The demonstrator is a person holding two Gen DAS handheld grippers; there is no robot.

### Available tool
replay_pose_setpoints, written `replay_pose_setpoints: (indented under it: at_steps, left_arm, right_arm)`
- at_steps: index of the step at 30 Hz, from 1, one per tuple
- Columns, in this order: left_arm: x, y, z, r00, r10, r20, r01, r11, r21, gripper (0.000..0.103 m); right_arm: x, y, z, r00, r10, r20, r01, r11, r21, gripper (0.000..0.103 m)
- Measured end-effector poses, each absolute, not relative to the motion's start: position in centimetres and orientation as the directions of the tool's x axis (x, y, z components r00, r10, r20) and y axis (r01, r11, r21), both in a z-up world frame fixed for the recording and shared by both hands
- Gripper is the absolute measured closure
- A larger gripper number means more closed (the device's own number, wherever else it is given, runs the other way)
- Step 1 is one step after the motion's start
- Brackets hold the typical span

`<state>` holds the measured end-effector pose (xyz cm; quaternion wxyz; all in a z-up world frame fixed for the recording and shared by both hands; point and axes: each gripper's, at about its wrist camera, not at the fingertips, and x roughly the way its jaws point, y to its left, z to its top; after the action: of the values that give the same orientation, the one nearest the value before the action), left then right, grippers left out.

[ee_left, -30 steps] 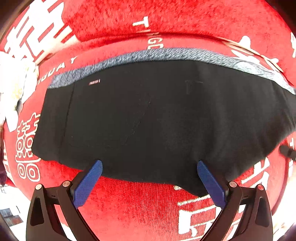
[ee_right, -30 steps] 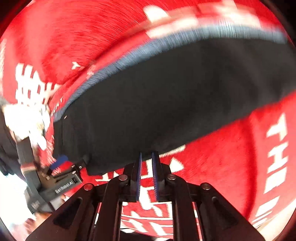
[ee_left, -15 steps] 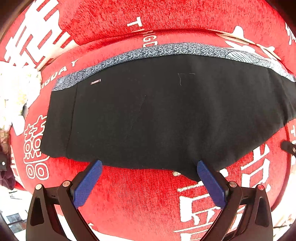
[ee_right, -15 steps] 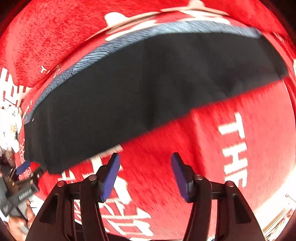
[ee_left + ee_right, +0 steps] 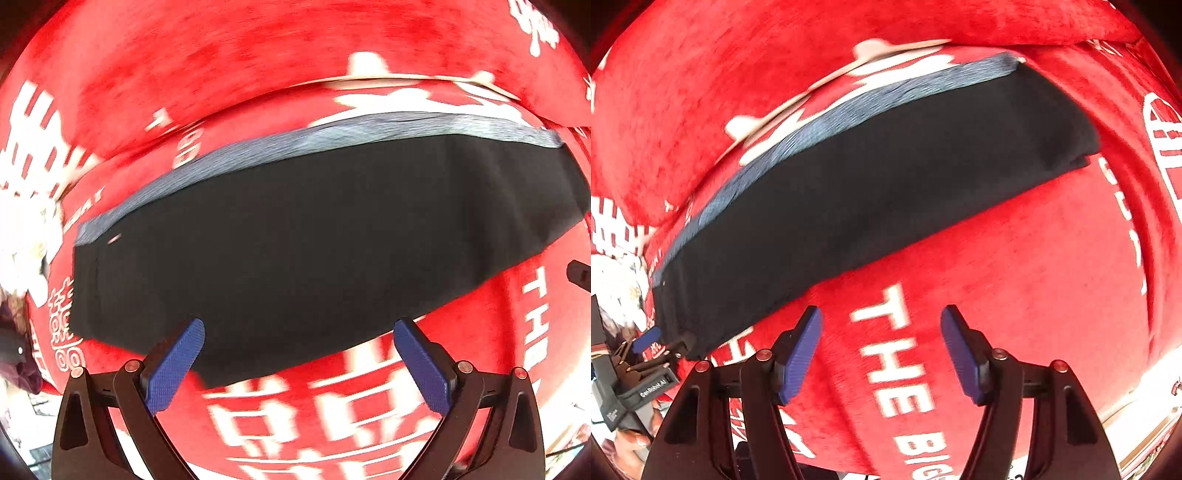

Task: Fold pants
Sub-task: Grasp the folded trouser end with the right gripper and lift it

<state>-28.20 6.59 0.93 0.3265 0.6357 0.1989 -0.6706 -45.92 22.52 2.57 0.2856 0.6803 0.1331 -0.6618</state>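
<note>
**Black pants lie folded on a red lettered cloth, both tongs empty**

The folded black fabric pants (image 5: 314, 251) with a grey heathered waistband (image 5: 332, 136) lie flat as a long strip on a red plush cloth printed with white lettering (image 5: 258, 74). A small pale label (image 5: 115, 238) sits near the waistband's left end; its writing is too blurred to read.

On the cloth, the word "THE" (image 5: 890, 350) reads clearly in the right wrist view, followed by letters that look like "BIG" at the lower edge. Large white Chinese-style characters (image 5: 314, 413) show in the left wrist view, blurred. A round white emblem (image 5: 1167, 147) sits at the right edge, unreadable.

The left tongs (image 5: 299, 362) stand wide apart with nothing between the blue pads, above the pants' near edge. The right tongs (image 5: 881, 350) have just been opening and stand apart over bare cloth, gripping nothing, just beside the pants. In the right wrist view the left tool's body bears a label reading "GenRobot.AI" (image 5: 653, 386).
</note>
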Motion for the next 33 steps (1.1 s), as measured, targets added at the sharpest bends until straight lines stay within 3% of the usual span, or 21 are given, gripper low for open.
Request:
replay_pose_setpoints:
  at_steps: [11, 19, 31, 32, 33]
  left_arm:
    - [-39.6, 11.5, 0.1, -0.020, -0.153, -0.988, 0.637, -0.763, 0.106, 0.000]
    - [-44.6, 11.6, -1.5, -0.034, -0.155, -0.987, 0.650, -0.754, 0.096, 0.000]
    - [-45.1, 10.4, -4.2, -0.028, -0.150, -0.988, 0.685, -0.723, 0.090, 0.000]
    - [-45.2, 10.3, -4.1, -0.025, -0.142, -0.990, 0.683, -0.725, 0.087, 0.002]
    - [-45.3, 10.2, -3.7, -0.030, -0.140, -0.990, 0.686, -0.723, 0.081, 0.014]
  right_arm:
    - [-55.7, 30.0, 2.3, 0.089, -0.272, -0.958, 0.424, -0.860, 0.284, 0.033]
    - [-60.6, 34.7, -0.4, 0.107, -0.527, -0.843, 0.104, -0.837, 0.537, 0.033]
    - [-62.4, 34.8, -3.5, 0.052, -0.761, -0.647, -0.012, -0.648, 0.762, 0.029]
    - [-62.6, 34.4, -3.7, 0.038, -0.771, -0.636, -0.021, -0.637, 0.771, 0.029]
    - [-62.8, 34.0, -3.9, 0.028, -0.779, -0.627, -0.041, -0.627, 0.778, 0.029]
